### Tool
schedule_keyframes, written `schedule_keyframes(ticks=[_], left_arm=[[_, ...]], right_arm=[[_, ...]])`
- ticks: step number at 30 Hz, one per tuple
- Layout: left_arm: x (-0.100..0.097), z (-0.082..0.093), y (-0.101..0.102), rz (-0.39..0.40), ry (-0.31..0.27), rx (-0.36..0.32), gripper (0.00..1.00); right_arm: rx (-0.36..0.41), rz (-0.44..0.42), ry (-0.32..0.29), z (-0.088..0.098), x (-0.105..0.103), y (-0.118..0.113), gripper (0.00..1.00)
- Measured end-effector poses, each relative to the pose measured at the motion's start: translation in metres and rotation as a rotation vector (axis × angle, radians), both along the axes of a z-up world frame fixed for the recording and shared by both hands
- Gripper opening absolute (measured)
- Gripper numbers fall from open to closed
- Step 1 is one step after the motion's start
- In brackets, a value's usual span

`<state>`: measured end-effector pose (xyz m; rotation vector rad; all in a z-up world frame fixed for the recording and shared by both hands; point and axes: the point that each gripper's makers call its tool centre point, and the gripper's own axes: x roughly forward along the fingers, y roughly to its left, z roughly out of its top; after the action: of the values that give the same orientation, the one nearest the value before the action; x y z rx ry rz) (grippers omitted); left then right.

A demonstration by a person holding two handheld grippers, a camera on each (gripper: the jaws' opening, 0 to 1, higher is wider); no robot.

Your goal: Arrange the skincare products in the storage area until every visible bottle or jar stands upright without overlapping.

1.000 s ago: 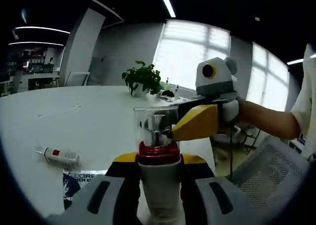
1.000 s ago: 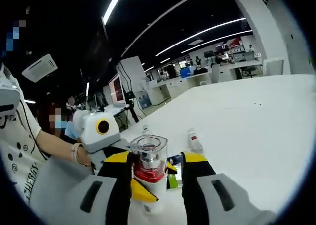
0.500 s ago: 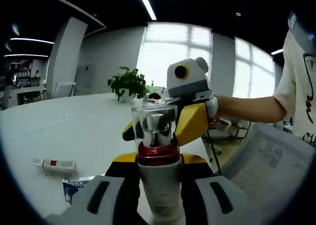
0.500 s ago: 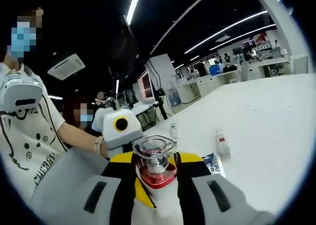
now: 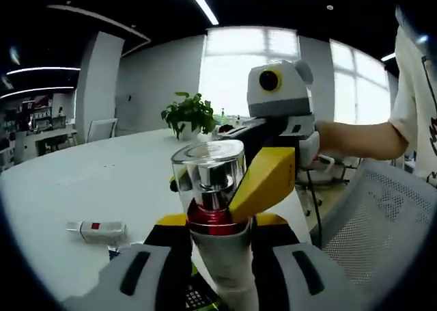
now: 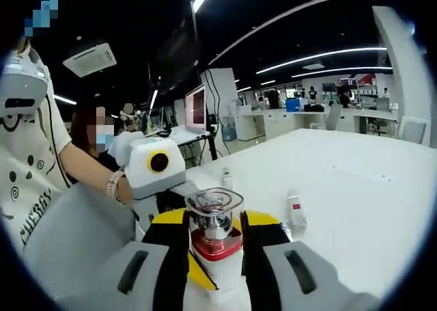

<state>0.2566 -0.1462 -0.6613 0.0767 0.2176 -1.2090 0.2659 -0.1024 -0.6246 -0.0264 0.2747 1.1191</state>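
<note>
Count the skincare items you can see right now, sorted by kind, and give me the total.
Pump bottle with clear cap, held between both grippers: 1
Small white tube lying on the table: 1
Small white bottle standing on the table: 1
Dark printed packet on the table: 1
Total: 4

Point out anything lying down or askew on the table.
A small white tube with a red label lies flat on the white table. The white pump bottle with the clear cap, clamped by both grippers, leans slightly in the left gripper view.
</note>
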Motion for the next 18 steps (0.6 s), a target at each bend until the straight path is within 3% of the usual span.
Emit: schedule_keyframes(ticks=[7,14,16,18], left_arm=[[0.011,0.001,0.008,0.113,-0.001,0.043,0.31],[0.013,-0.003,0.011,0.175,0.007,0.071,0.38],[0.017,-0.010,0.015,0.239,0.054,0.102,0.38],[0.020,-0.009,0.013,0.268,0.077,0.073,0.38]], right_arm=[[-0.008,-0.096,-0.017,0.001,0.009,-0.002,0.29],[-0.040,-0.171,-0.025,0.002,0.015,-0.001,0.29],[-0.052,-0.194,-0.032,0.002,0.018,0.000,0.29],[-0.063,-0.224,-0.032,0.001,0.020,0.000,0.29]])
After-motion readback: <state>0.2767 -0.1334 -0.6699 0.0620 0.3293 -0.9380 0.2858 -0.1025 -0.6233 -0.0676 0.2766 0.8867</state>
